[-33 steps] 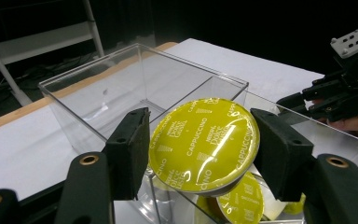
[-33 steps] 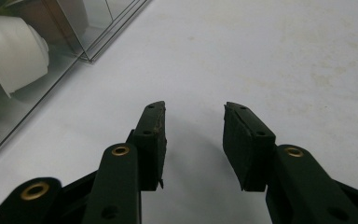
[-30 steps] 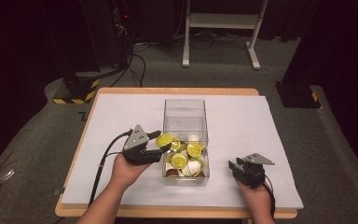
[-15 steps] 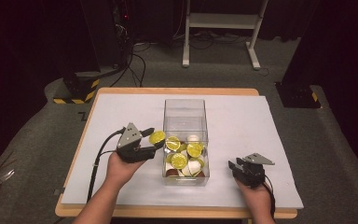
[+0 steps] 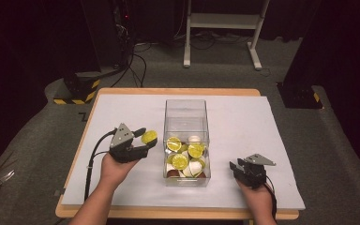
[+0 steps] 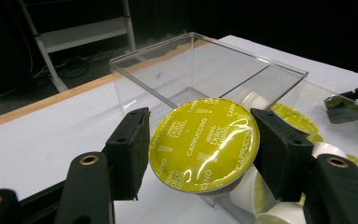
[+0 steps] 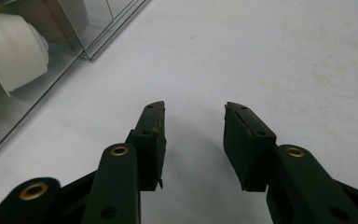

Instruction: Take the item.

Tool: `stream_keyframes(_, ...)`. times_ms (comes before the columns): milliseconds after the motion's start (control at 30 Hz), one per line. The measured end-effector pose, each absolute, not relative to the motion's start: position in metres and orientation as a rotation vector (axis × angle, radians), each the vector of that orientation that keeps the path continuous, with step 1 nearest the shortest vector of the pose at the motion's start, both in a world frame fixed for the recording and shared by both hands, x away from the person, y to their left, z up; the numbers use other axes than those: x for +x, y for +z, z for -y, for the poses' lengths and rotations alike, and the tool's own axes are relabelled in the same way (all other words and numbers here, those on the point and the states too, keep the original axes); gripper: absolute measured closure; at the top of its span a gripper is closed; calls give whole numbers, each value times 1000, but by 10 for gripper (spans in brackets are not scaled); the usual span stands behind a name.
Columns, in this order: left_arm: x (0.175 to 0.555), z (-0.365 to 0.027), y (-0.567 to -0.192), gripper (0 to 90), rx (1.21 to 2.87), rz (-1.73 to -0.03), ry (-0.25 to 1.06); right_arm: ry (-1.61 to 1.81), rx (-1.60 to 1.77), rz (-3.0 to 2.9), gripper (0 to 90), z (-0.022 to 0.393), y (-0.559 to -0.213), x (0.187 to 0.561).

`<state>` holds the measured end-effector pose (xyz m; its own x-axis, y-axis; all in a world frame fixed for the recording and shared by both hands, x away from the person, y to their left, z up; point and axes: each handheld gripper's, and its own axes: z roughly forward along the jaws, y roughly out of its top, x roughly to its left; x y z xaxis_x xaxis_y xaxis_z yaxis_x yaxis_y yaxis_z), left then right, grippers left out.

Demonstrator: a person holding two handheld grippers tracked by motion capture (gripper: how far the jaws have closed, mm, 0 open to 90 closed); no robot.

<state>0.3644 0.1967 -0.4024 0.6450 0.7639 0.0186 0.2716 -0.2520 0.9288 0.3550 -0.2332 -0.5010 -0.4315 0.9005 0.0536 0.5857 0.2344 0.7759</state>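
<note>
One yellow-lidded capsule (image 6: 204, 144) clamped between the left gripper (image 5: 140, 143) pads, lower left of centre in the high view, just left of the clear box (image 5: 186, 112); more capsules (image 5: 183, 154) lie in the box's near end; right gripper (image 5: 238, 168) at lower right, jaws apart, nothing between them, over the white sheet (image 5: 243, 117).
</note>
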Motion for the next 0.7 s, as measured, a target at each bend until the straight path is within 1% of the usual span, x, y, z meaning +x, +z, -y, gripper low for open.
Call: stream_keyframes(700,369,-241,-412,404,1800,-942,664,1040,1364,-2110,589,233,-501,355)
